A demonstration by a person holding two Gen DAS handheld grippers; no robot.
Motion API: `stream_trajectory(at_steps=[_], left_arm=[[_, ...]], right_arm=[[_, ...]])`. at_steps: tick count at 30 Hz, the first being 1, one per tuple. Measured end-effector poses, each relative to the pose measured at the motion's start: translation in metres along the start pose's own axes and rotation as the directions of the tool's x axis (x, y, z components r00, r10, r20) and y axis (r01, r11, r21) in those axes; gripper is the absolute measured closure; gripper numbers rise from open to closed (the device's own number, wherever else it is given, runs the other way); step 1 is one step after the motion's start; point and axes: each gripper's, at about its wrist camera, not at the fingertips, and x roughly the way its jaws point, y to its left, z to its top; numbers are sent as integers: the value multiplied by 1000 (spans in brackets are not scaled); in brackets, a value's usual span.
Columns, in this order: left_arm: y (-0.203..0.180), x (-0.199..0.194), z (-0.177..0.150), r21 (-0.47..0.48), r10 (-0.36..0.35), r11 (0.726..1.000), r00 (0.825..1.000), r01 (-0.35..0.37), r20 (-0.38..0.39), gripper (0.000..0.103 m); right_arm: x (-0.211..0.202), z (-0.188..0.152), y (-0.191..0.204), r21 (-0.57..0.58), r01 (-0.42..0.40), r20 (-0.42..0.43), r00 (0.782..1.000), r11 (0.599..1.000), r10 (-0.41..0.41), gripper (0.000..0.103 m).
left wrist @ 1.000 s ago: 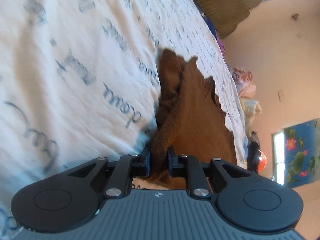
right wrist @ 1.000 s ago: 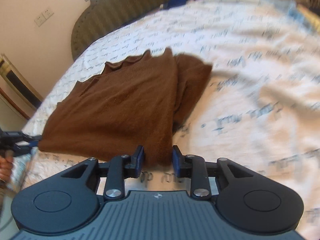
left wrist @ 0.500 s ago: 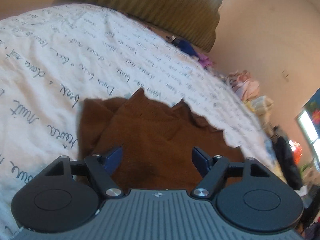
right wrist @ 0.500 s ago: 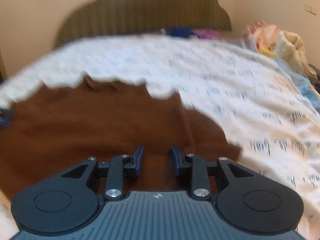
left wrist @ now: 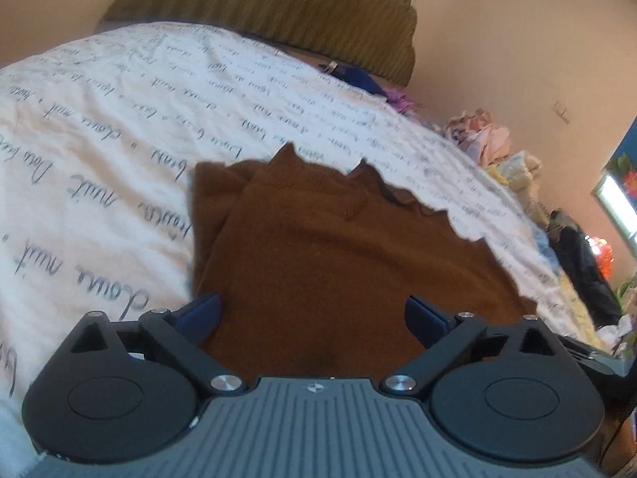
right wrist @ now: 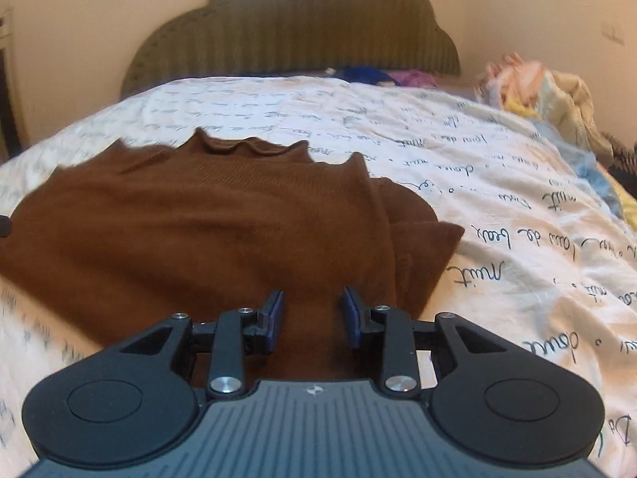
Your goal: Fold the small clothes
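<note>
garment: brown knitted top with wavy scalloped hem, lies flat on the white bed sheet printed with dark handwriting, roughly mid-bed, well short of the headboard end; folded at least once, layers stacked
fold detail: narrower brown layer, looks like a tucked sleeve, sticks out from under the top layer on one side; judging it was folded in to make a tidy rectangle
hem: scalloped edge points toward the olive ribbed padded headboard; near edge faces both grippers, handy for the next grab
left gripper: released, blue pads spread wide, nothing between them; hovers over near edge of the top, contact with cloth unclear
right gripper: jaws part open with a clear gap, not pinching; cloth shows beneath the gap, whether pads touch it cannot tell
why held so: both claws sit along the near edge, side by side, likely just let go or lining up for the next fold
step judged: fold laid down, next fold not yet started
next move: needs a pinch on all layers at the near edge, else the under layer slips out
risk: loose knit, layers may shift
clutter: pile of pastel crumpled clothes at the bed's far right corner; blue and purple items by headboard, well apart from the top
</note>
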Motion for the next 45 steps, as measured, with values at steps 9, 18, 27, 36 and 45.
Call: stream_trajectory(at_steps=[9,18,27,36,45], left_arm=[[-12,-29,-12,5,84,996,993,-84,78,8],[-24,-2,-7,-44,145,989,988,-142,58,10],[-41,-40,2,-87,-67,992,970,89,233,0],[-12,-3,-29,-65,48,997,995,-42,92,9],[11,-18,-21,-209,70,976,996,-56,61,0]], right_arm=[[-6,41,-13,-26,-34,73,997,999,36,48],[-3,14,-20,-1,-40,30,999,999,40,35],[-16,11,9,-3,-124,51,991,992,124,35],[-20,-5,16,-48,-87,-66,994,995,84,35],[8,8,20,-78,-45,-112,993,996,36,24]])
